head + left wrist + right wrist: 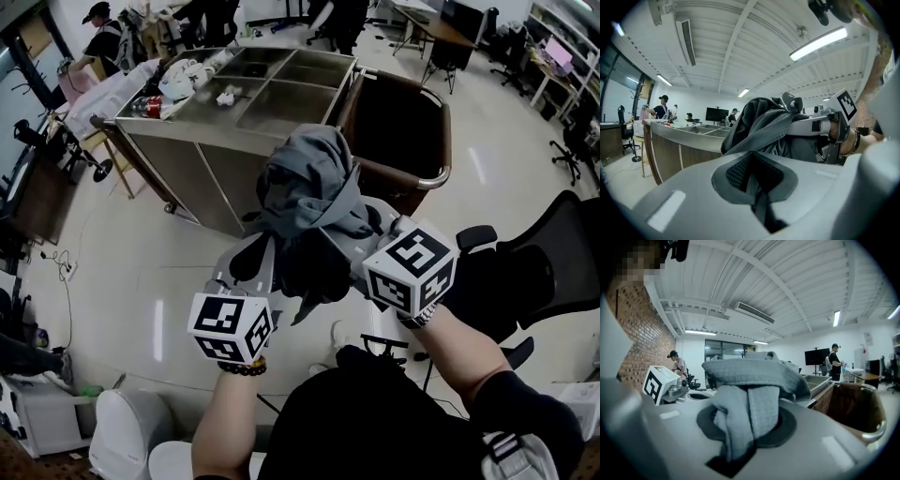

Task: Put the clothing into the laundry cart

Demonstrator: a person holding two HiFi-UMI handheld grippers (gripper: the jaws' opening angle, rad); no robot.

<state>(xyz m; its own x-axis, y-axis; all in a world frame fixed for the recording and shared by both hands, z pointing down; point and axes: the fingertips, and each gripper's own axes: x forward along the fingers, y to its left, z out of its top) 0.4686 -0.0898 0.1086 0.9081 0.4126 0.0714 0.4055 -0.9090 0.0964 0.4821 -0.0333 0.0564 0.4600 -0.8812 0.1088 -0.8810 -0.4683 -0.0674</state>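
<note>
The grey garment (314,183) hangs bunched in the air, held up between both grippers. It is in front of the brown laundry cart (439,141), not inside it. The left gripper (251,262) has its fingers clenched on a dark fold of the cloth, and the right gripper (364,239) has its fingers clenched on a grey fold. Just beside the cart on its left stands a stainless steel trolley (202,159) with open compartments. A black office chair (553,253) stands to the right.

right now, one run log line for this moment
left hand-held gripper: shut on grey garment | right hand-held gripper: shut on grey garment | laundry cart: ahead, garment not in
</note>
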